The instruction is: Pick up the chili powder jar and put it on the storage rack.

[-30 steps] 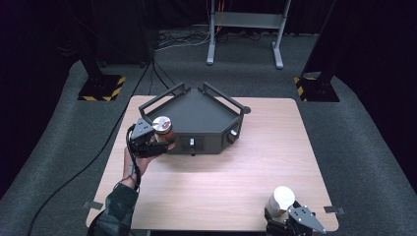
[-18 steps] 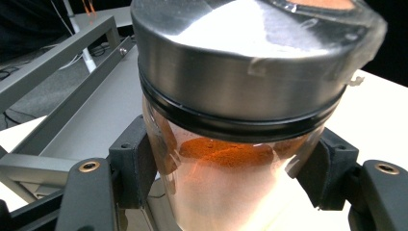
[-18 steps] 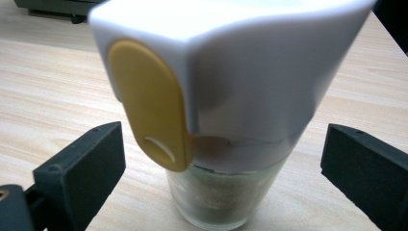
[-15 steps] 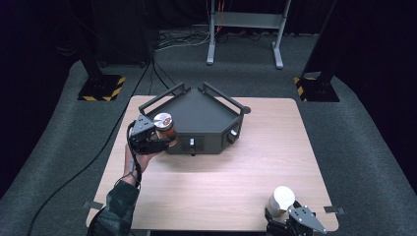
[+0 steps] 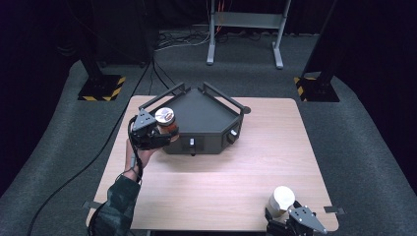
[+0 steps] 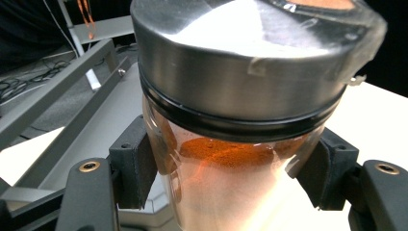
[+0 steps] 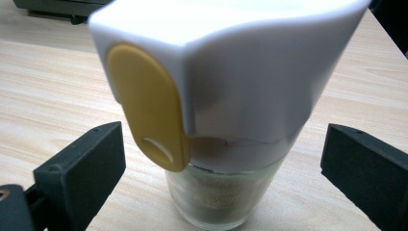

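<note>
At the left edge of the tabletop [image 5: 216,182], the left gripper [image 5: 160,135] holds a glass spice jar [image 5: 166,122] raised off the wood, just beside the left corner of a black angular rack [image 5: 206,115] that stands at the table's far middle. In the left gripper view, the jar [image 6: 240,144] sits squarely between the two black pads [image 6: 137,166], which press on its glass wall from both sides below a brushed metal lid; orange-red powder shows inside. The jaws are clamped on the jar. A scrap of clear tape clings to the lid; no writing can be read on it. Near the tabletop's front right corner, a second glass shaker [image 5: 280,200] with a white cap stands on the wood just ahead of the right gripper [image 5: 287,219]. In the right gripper view, this shaker [image 7: 226,120] stands upright between the pads [image 7: 82,163], which stay well apart from it on either side, touching nothing. Its white cap carries a yellow flip tab; pale seasoning fills the glass. No label or brand is legible.
</note>
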